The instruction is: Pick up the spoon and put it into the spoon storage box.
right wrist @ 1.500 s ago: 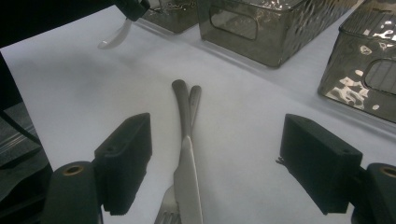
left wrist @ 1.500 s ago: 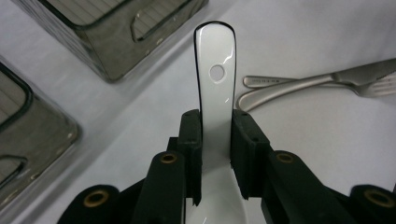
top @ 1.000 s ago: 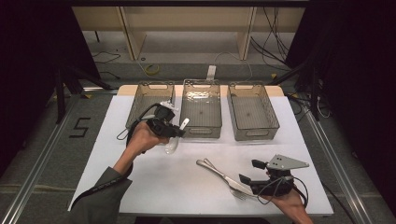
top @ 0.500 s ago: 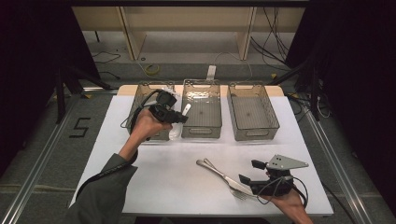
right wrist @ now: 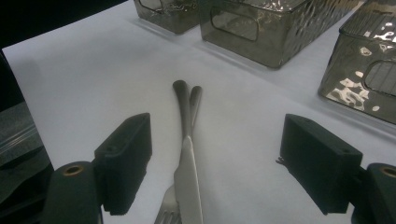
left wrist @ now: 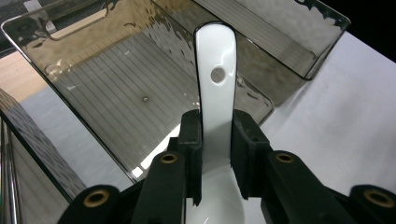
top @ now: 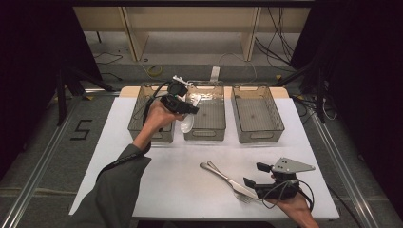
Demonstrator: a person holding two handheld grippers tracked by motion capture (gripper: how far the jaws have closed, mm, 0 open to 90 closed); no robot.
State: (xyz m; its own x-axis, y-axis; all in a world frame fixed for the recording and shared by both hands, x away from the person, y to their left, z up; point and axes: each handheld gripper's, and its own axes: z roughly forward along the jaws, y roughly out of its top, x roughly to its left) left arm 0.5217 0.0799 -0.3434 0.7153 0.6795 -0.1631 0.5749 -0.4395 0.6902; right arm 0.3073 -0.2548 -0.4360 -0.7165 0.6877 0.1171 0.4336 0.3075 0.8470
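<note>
My left gripper [top: 186, 110] [left wrist: 217, 140] is shut on a white ceramic spoon [left wrist: 215, 93] [top: 187, 123] and holds it above the near left corner of the middle smoked-plastic bin [top: 205, 127] [left wrist: 93, 98]. The spoon's handle points out over the bin's floor, its bowl back toward the hand. My right gripper [top: 253, 176] [right wrist: 215, 158] rests near the table's front right, open, with its jaws on either side of a metal knife [right wrist: 188, 172] [top: 235, 184] and fork [right wrist: 164, 210] [top: 216, 172] lying crossed on the white table [top: 157, 180].
Three smoked-plastic bins stand in a row at the back: the left bin [top: 142, 124], the middle one and the right bin [top: 256, 114]. Cables trail on the floor behind the table. A dark sleeve [top: 114, 190] crosses the table's front left.
My left hand has carried the spoon up and to the right, from in front of the left bin to over the middle bin's near edge. The right gripper has stayed put.
</note>
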